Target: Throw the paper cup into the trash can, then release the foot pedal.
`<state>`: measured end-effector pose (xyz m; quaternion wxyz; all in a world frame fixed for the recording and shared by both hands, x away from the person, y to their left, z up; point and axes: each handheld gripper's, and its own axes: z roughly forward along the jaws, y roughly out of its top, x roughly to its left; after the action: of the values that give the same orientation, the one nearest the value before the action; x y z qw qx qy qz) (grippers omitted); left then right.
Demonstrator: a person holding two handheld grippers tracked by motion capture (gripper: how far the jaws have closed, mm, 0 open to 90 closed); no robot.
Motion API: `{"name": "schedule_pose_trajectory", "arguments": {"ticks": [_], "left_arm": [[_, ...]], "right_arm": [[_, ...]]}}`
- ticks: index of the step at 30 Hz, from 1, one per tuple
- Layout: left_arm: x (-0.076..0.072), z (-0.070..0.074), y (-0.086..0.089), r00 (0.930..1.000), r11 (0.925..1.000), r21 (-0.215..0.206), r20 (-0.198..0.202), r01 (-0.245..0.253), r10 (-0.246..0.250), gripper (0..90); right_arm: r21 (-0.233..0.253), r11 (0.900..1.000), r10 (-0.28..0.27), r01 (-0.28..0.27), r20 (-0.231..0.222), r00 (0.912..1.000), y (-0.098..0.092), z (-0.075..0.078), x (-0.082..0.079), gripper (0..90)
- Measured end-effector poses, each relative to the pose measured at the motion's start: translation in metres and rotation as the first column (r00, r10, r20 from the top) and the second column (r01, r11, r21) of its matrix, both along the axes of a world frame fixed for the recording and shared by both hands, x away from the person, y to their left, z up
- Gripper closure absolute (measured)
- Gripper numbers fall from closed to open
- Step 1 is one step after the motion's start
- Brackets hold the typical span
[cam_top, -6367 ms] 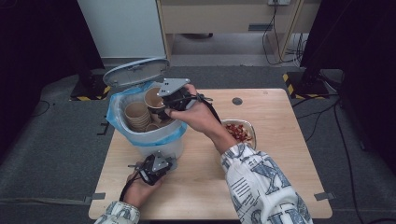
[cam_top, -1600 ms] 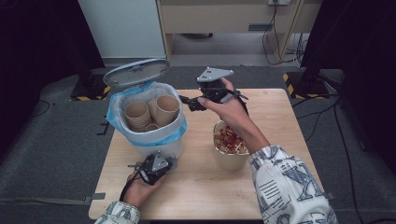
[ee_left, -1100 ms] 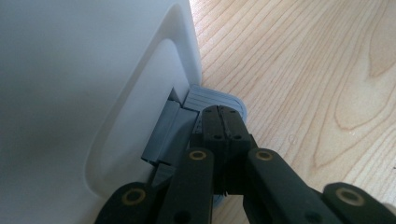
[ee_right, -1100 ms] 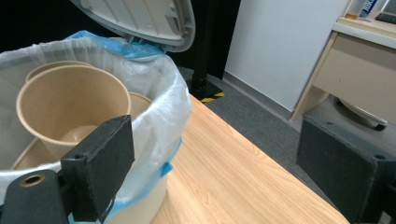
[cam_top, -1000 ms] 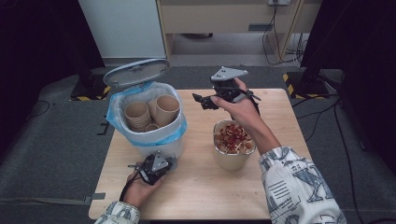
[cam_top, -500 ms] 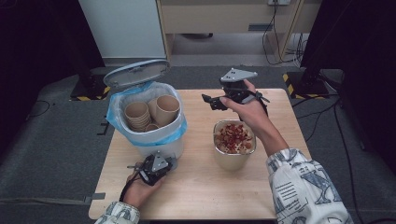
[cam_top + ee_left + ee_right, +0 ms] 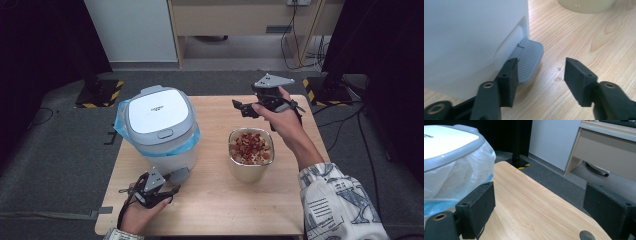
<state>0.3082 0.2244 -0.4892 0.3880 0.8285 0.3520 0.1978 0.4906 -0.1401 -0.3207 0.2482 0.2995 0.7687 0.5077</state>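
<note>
The wooden desk carries a white pedal bin, lid shut over its blue liner, likely because the grey foot pedal is unpressed. Just right of it stands a metal cup of reddish snacks. The left gripper rests before the pedal, fingers released, one beside it. The right gripper hovers above the desk's far edge, fingers spread and empty.
</note>
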Motion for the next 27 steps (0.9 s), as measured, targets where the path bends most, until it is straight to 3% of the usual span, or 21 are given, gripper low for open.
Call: {"name": "schedule_pose_trajectory", "arguments": {"ticks": [5,13,27], "left_arm": [[0.003,-0.001,0.010,0.9980,0.9983,-0.030,-0.041,-0.049,0.048,36.1],[0.004,-0.002,0.019,0.9943,0.9949,-0.048,-0.065,-0.088,0.085,31.1],[0.004,-0.001,0.040,0.9820,0.9796,-0.087,-0.070,-0.181,0.175,23.9]], "right_arm": [[0.000,1.000,-0.013,0.013,-0.001,0.9999,-0.008,-0.002,0.000,10.9],[0.003,0.999,-0.032,0.032,-0.008,0.9995,-0.019,-0.005,-0.001,10.8],[0.012,0.997,-0.082,0.083,-0.013,0.9965,-0.048,-0.010,-0.005,10.6]]}}
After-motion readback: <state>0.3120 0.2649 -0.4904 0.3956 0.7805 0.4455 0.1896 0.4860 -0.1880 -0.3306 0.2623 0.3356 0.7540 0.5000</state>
